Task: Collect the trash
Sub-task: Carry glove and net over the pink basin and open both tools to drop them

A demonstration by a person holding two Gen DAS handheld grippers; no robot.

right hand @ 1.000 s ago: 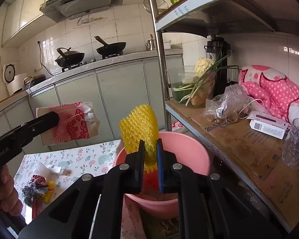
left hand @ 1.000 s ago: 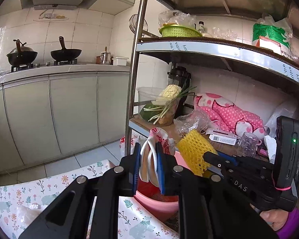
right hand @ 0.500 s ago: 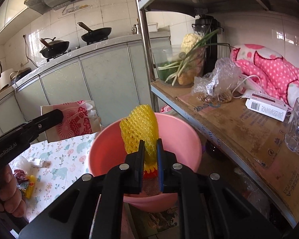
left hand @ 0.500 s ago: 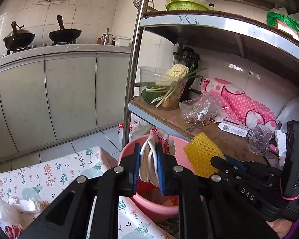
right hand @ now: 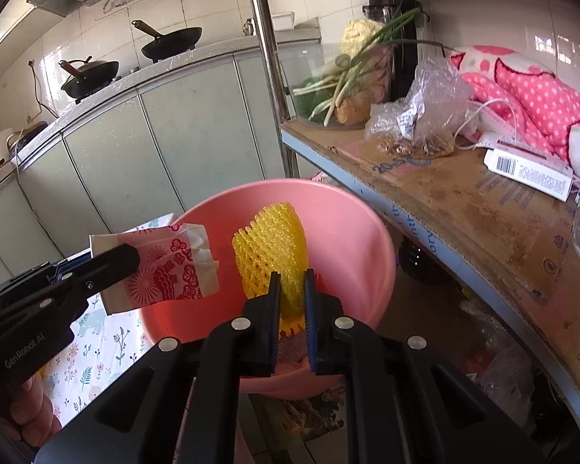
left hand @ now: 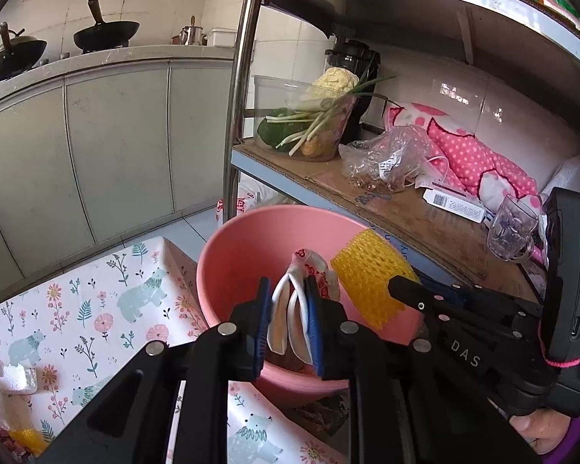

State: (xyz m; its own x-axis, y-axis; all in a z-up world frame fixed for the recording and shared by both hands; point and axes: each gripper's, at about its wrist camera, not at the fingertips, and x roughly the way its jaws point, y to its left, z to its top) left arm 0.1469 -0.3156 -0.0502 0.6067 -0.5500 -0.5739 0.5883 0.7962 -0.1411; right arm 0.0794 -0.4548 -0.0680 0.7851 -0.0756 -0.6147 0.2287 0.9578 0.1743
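Note:
A pink basin [left hand: 247, 243] [right hand: 352, 232] stands at the edge of the flowered tablecloth, below a metal shelf. My left gripper [left hand: 289, 309] is shut on a white and red paper bag [left hand: 309, 270] and holds it over the basin; the bag also shows in the right wrist view [right hand: 166, 266]. My right gripper [right hand: 292, 294] is shut on a yellow foam fruit net [right hand: 270, 247] and holds it over the basin's right half; the net also shows in the left wrist view [left hand: 367, 274].
The shelf board [right hand: 444, 201] beside the basin carries a vegetable tub [left hand: 309, 123], a plastic bag, a box and a glass [left hand: 510, 228]. A shelf post [left hand: 236, 108] rises behind the basin. Foam scraps [left hand: 11, 375] and wrappers lie on the tablecloth [left hand: 96, 309].
Both grippers have moved forward and down with their loads, so the bag and the net now hang over the basin instead of before it.

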